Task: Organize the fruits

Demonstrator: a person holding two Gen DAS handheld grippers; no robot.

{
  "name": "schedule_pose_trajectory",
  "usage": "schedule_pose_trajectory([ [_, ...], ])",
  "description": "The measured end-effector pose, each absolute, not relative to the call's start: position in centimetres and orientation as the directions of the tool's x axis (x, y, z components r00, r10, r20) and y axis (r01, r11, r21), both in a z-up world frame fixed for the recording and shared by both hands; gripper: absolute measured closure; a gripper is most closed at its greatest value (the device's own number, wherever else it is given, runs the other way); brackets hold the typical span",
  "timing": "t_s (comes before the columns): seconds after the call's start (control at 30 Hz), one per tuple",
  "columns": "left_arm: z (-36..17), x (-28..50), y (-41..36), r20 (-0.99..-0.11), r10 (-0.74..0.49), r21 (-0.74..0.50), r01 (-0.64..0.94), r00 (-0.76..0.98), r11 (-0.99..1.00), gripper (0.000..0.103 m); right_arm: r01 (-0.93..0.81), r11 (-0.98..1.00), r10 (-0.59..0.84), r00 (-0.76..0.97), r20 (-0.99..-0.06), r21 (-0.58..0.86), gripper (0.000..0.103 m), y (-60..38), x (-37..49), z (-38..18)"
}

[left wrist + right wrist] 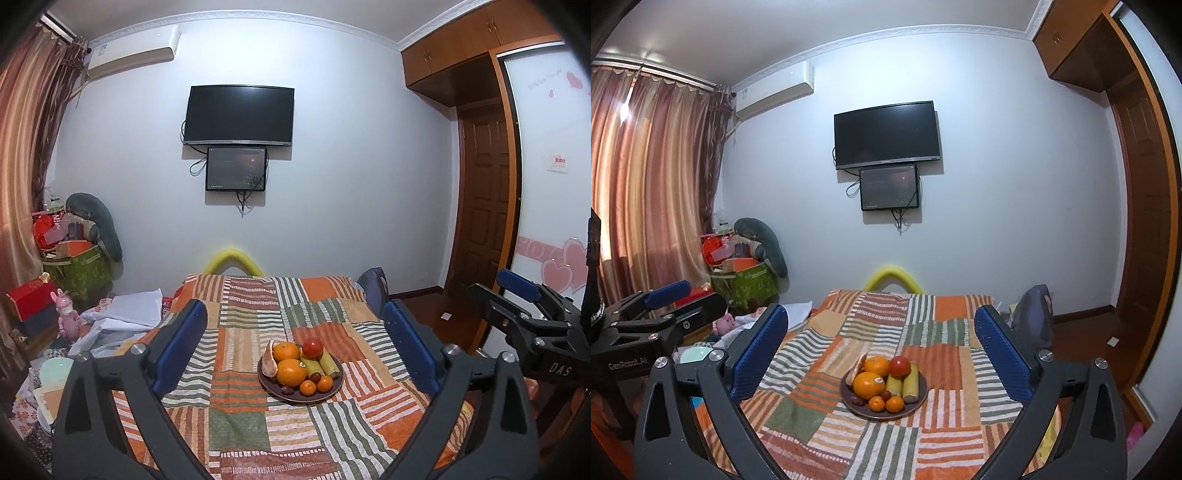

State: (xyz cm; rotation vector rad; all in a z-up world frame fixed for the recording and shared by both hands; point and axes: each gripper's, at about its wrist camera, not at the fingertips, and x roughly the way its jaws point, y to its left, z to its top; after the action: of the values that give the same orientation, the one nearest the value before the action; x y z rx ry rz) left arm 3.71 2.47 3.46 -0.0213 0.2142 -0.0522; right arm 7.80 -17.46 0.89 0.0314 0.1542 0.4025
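Observation:
A dark round plate (332, 389) (919, 400) sits on a patchwork cloth over the table. It holds two large oranges (291, 372) (868, 384), small tangerines (308, 387) (876, 403), a red tomato (312, 347) (899, 366), two corn pieces (330, 362) (911, 382), dark grapes (315, 377) and a peeled pomelo segment (269, 360) (851, 372). My left gripper (295, 347) is open and empty, held back from and above the plate. My right gripper (882, 354) is open and empty, likewise back from the plate. Each gripper shows at the edge of the other's view.
The striped patchwork cloth (258, 317) (886, 325) covers the table. Boxes, a green bag (79, 269) and cloths are piled at the left. A TV (239, 114) hangs on the far wall. A wooden door (484, 206) and wardrobe stand at the right.

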Motion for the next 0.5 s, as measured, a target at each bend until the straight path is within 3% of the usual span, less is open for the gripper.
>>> schedule_pose_trajectory([
  [0.5,3.03,3.5,2.2,-0.207,-0.053,-0.018,0.051,0.977,0.999,0.0,-0.389,0.92,0.393,0.908,-0.145,0.059,0.0,-17.76,7.37,0.95],
])
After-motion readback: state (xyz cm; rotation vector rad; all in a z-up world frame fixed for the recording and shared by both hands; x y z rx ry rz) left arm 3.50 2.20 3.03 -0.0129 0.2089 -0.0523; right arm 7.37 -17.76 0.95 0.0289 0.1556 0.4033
